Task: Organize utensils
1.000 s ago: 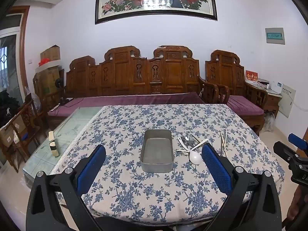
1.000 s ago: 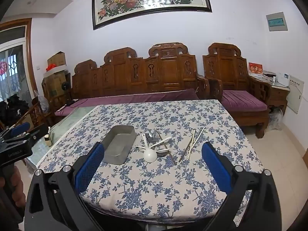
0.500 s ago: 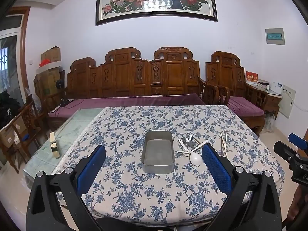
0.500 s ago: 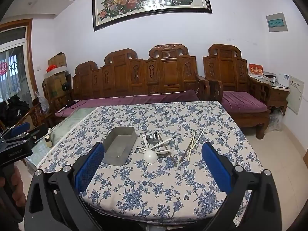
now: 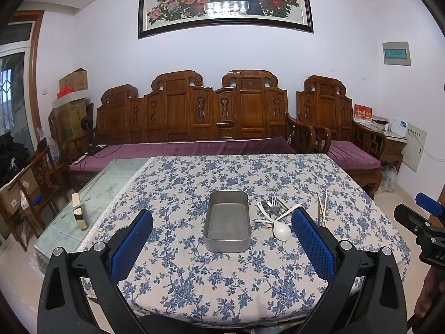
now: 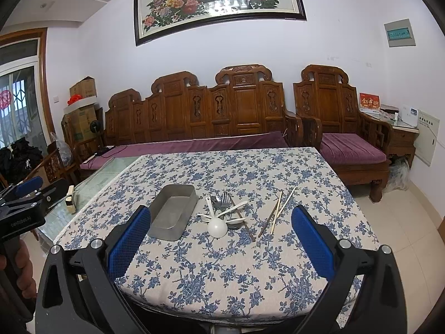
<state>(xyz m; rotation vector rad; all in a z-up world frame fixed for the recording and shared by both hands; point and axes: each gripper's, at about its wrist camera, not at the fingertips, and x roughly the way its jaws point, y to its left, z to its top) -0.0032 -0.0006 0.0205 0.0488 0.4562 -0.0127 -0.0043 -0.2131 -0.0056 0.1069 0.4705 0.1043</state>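
A blue-flowered tablecloth [image 5: 222, 278] covers the worktop. Behind it stands a carved wooden sofa [image 5: 194, 111] with purple cushions, beside a matching armchair [image 6: 333, 117]. A framed peony painting [image 5: 222, 0] hangs above; cardboard boxes [image 6: 82, 105] are stacked left.

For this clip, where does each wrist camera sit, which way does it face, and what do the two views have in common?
Left wrist: on the left gripper, at the table's near edge, facing the sofa wall, squarely behind the metal tray; own open blue fingers show, and the right gripper at far right.
Right wrist: on the right gripper, further right, behind the utensil pile and chopsticks; the left gripper shows at far left.
Shared: tray, utensil pile, chopsticks, floral tablecloth.
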